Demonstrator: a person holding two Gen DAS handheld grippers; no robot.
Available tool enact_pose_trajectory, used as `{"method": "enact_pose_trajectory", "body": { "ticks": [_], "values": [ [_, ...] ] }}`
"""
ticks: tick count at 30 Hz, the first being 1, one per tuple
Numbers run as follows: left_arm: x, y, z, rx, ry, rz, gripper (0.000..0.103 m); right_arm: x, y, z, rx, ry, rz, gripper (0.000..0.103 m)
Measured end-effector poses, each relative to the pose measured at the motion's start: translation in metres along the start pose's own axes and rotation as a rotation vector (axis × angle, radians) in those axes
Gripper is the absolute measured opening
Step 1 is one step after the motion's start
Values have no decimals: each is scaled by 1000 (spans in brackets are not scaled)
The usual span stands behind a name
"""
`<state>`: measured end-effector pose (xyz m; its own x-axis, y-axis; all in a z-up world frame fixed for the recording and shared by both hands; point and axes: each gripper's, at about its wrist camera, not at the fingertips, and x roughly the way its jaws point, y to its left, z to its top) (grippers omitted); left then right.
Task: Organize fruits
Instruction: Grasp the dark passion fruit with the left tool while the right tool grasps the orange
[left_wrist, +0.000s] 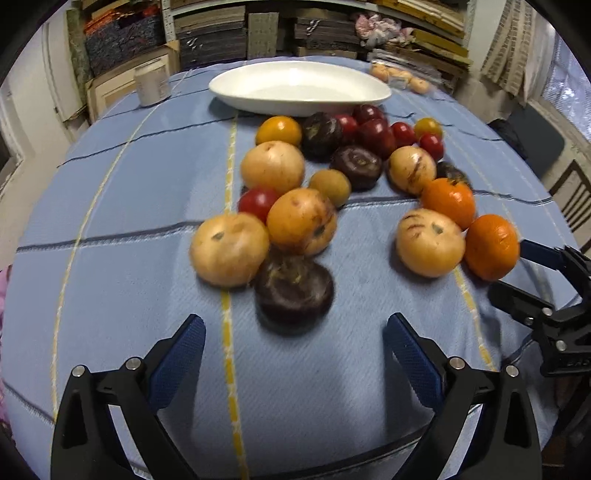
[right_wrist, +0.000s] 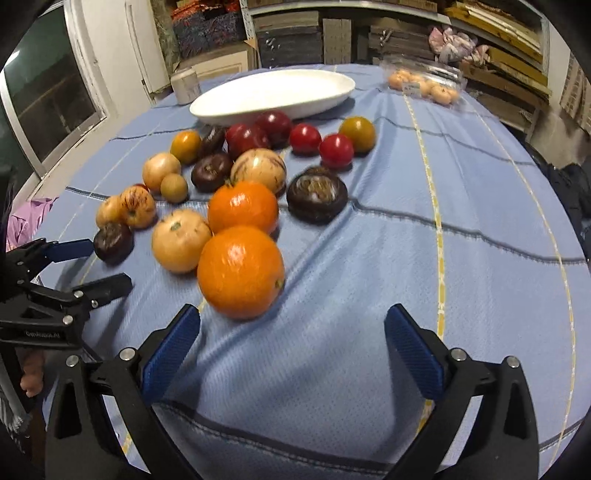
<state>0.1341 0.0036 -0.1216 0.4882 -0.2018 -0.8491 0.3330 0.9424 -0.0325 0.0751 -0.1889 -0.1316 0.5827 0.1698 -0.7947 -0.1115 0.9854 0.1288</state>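
Both claws gape, empty: left claw (left_wrist: 295, 354), right claw (right_wrist: 291, 343). Nearest orange (right_wrist: 241, 272) sits on the surface, well short of the white dish (right_wrist: 273, 94). Probably firm, rollable; grip across its middle.

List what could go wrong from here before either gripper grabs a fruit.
1. The fruits touch in tight clusters; closing the open left gripper on the dark purple fruit may nudge its neighbours rolling.
2. The nearest orange sits off-centre to the open right gripper; a finger could knock it away.
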Motion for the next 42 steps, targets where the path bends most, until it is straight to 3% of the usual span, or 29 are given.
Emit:
{"method": "enact_pose_trajectory", "body": {
  "ticks": [7,8,11,14,18,22,24,35,38,42],
  "values": [
    [-5,6,5,-41,-40,-76,72,-4,-2,17,30,-73,65,99],
    [-6,6,5,-43,-41,-87,68,-4,-2,18,26,-76,63,96],
    [-7,5,4,-37,-44,-87,59,1,2,19,1,-53,69,72],
    [-5,8,8,-53,-47,-100,58,7,3,20,0,-27,94,71],
    [-1,5,13,-46,-52,-91,58,11,2,19,11,-16,123,61],
    [-2,0,8,-13,-64,-55,41,12,1,19,18,-11,146,49],
    [-5,3,5,-28,-62,-88,41,11,0,18,23,-11,152,44],
    [-26,8,-10,-79,-123,-159,41,-2,-5,16,47,-53,177,43],
    [-41,5,3,-55,-160,-158,41,-14,-5,20,37,-83,175,43],
    [-57,-2,47,4,-229,-132,41,-39,-8,58,14,-174,174,43]
  ]
}}
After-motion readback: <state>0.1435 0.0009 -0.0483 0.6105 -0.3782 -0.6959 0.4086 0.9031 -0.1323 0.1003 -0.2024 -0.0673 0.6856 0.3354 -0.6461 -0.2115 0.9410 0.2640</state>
